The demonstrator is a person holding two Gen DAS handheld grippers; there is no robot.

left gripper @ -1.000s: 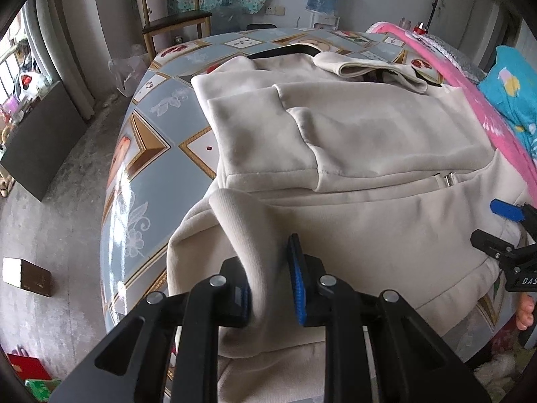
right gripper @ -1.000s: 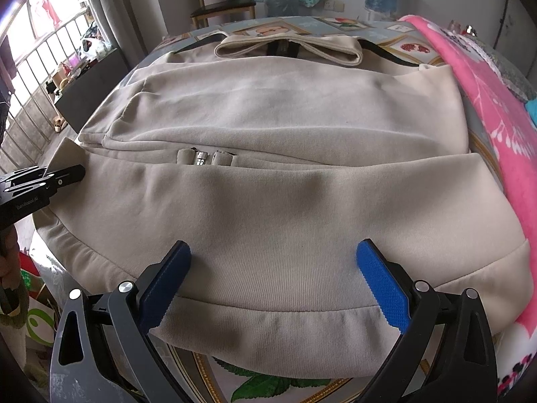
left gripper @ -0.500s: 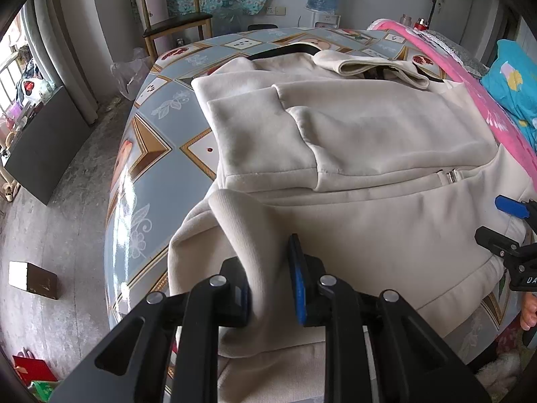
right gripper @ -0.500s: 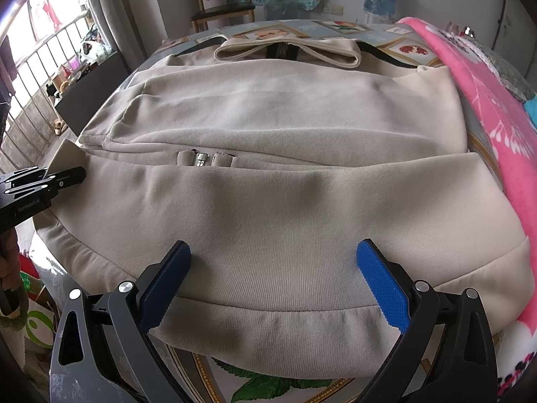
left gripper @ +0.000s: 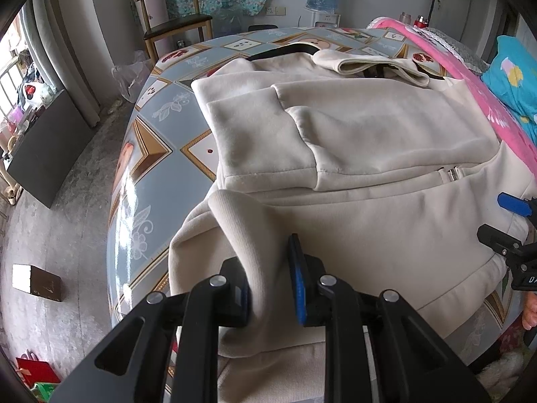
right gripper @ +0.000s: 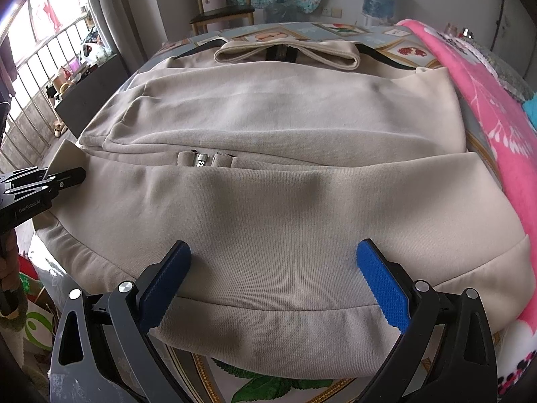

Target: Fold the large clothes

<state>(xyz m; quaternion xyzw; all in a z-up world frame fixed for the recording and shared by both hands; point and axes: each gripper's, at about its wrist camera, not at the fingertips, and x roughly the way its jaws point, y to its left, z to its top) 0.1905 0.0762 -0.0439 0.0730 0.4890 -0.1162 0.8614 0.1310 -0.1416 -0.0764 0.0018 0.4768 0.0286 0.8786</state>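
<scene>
Soft daylight fills both wrist views, and we see it entering from the barred window [right gripper: 37, 67], which blows out to white in the right wrist view. We find a hard streak of glare on the glossy tablecloth [left gripper: 127, 201] in the left wrist view. The cream jacket [right gripper: 285, 201] is evenly lit, with only faint shadows in its folds and a darker band under its hem. We note strong fisheye bending: the table edge bulges, walls curve, and black vignette fills the corners. Focus holds sharp across the fabric, while the near fingers of the left gripper [left gripper: 268, 288] and right gripper [right gripper: 273, 288] look slightly soft
</scene>
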